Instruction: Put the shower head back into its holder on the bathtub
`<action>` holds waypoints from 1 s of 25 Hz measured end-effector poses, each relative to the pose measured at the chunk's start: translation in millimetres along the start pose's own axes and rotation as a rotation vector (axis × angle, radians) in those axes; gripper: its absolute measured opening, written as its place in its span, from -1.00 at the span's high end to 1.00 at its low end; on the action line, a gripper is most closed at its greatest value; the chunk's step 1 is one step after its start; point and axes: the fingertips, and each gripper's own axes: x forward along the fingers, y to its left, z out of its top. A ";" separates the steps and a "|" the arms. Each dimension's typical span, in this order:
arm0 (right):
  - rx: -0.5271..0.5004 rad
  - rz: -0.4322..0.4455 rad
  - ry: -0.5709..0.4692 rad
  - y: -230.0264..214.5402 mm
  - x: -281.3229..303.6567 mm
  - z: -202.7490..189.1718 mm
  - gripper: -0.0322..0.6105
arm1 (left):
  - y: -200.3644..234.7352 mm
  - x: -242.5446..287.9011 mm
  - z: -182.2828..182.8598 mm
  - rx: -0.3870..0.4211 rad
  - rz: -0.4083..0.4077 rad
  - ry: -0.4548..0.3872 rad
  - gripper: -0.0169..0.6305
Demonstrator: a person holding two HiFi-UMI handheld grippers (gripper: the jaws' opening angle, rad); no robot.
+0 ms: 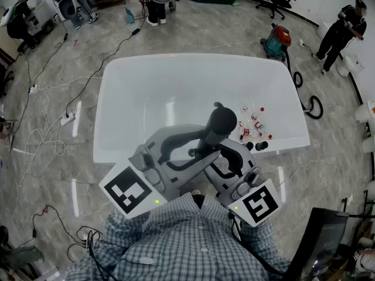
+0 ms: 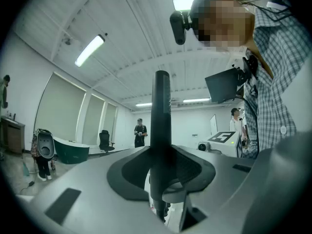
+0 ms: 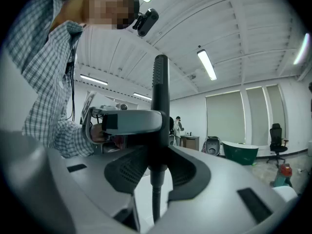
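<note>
Our left gripper has its jaws clamped on the handle of the black shower head, which we hold over the near rim of the white bathtub. At that same rim, just to the right, our right gripper grips the same handle.

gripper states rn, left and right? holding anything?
Left gripper: closed on the shower head, gripping its black handle.
Right gripper: closed on the same shower head.
</note>
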 end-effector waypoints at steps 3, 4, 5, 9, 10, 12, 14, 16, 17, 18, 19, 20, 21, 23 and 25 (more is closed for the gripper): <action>0.000 0.003 0.004 -5.3 -2.6 -3.1 0.53 | 0.7 5.8 -2.1 -0.001 0.001 -0.004 0.52; -0.001 0.006 0.005 -5.7 -3.2 -3.5 0.53 | 0.4 6.6 -2.5 0.000 0.001 -0.003 0.52; -0.003 0.008 0.005 -5.6 -3.5 -3.3 0.53 | 0.0 6.9 -2.6 0.001 0.002 -0.001 0.52; -0.013 0.008 0.010 -4.4 -1.3 -1.1 0.52 | 0.6 4.9 -1.3 0.004 0.006 0.006 0.52; -0.013 0.007 0.011 -4.3 -1.0 -1.4 0.53 | 1.0 4.6 -1.4 0.004 0.006 0.006 0.52; -0.010 0.008 0.012 -3.9 -0.7 -2.9 0.53 | 1.3 4.1 -2.7 0.004 0.007 0.008 0.52; -0.007 0.006 0.014 -3.6 -0.7 -5.1 0.52 | 1.3 3.8 -5.0 0.007 0.009 0.013 0.52; -0.002 0.003 0.018 -3.4 -1.0 -7.5 0.53 | 0.9 3.9 -6.5 0.012 0.011 0.018 0.52; 0.002 0.001 0.018 -3.1 -1.0 -8.2 0.52 | 0.6 3.9 -7.0 0.013 0.012 0.020 0.52; 0.006 -0.001 0.017 -2.7 -1.1 -8.6 0.52 | 0.2 3.9 -7.6 0.015 0.013 0.024 0.52; 0.008 -0.003 0.016 -2.6 -1.1 -9.0 0.52 | -0.1 3.7 -8.4 0.017 0.013 0.028 0.52; 0.010 -0.005 0.017 -2.6 -1.1 -9.6 0.53 | -0.1 3.7 -9.2 0.018 0.013 0.032 0.52; 0.012 -0.006 0.018 -3.0 -1.0 -10.4 0.53 | 0.2 3.9 -10.0 0.018 0.015 0.035 0.52; 0.011 -0.008 0.016 -4.6 0.0 -11.6 0.53 | 1.7 4.5 -11.1 0.021 0.019 0.035 0.52; 0.008 -0.009 0.015 -5.7 1.0 -12.4 0.53 | 3.1 4.7 -11.5 0.023 0.021 0.029 0.52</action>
